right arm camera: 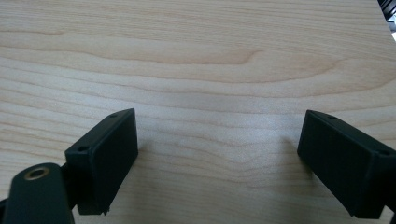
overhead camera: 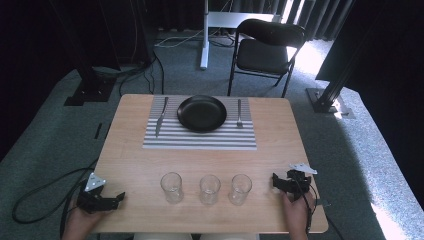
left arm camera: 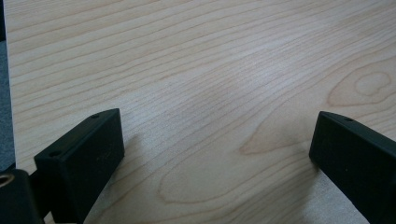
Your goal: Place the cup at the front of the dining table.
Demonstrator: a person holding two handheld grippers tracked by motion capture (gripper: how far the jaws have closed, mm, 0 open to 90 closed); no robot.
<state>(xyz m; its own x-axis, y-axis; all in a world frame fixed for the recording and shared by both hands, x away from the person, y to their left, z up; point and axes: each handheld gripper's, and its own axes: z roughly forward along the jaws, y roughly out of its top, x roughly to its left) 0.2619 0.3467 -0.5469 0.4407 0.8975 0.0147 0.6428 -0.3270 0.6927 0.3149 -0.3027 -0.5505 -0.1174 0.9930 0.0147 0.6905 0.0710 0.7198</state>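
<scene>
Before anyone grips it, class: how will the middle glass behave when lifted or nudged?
The middle glass looks clear and thin-walled, so probably fragile and light. Its smooth sides may slip between hard jaws. Standing upright and taller than wide, it could tip into its close neighbours if pushed high.

Three glasses [overhead camera: 206, 188] stand in a row near the front of the table [overhead camera: 130, 155]. Behind them a plate [overhead camera: 202, 113] sits on a mat [overhead camera: 200, 138], knife [overhead camera: 161, 116] left, fork [overhead camera: 239, 113] right

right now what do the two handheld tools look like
Both are black. The left tool and right tool each carry a grey three-cornered plate on top and trail a black cable. Their jaws are blocky black pads with small holes near the corners.
</scene>
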